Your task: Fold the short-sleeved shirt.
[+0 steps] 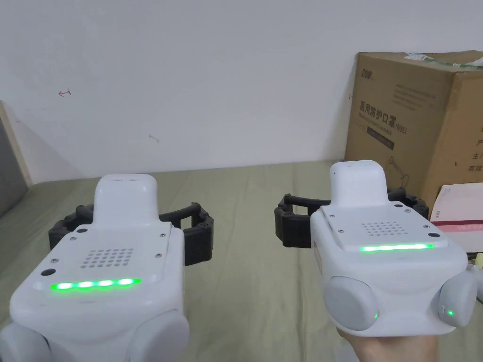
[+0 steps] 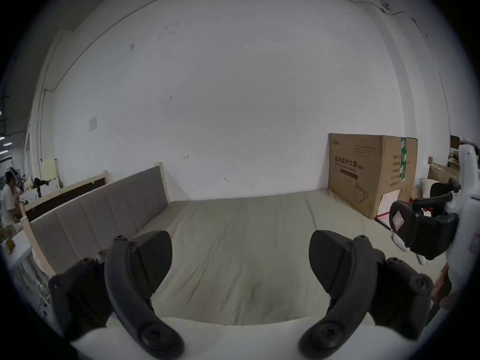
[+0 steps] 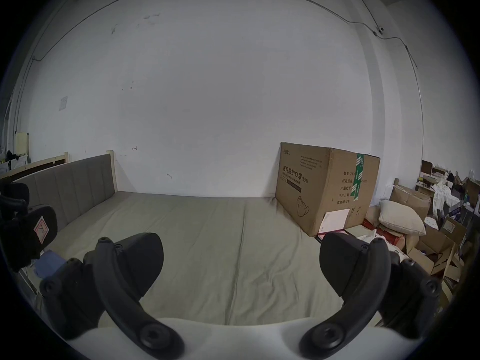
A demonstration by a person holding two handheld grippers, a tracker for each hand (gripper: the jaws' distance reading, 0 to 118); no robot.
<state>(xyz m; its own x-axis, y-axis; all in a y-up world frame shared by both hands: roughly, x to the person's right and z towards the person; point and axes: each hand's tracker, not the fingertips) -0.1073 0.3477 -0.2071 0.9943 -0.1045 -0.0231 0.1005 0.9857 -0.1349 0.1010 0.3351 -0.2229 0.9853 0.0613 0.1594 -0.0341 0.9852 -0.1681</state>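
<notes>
Held level and side by side above the near edge of an olive-sheeted bed (image 1: 254,198), the left gripper (image 2: 240,259) and right gripper (image 3: 241,261) point toward the wall, jaws spread wide and empty, a cardboard box (image 1: 415,122) at the bed's far right corner.

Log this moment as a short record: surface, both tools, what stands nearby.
surface: bed with a greenish sheet, lightly creased
left tool: open, holding nothing, held above the sheet
right tool: open, holding nothing, held above the sheet
box: cardboard, at the bed's far right, against the wall
headboard: grey, padded, along the left
pillow: right of the box
</notes>
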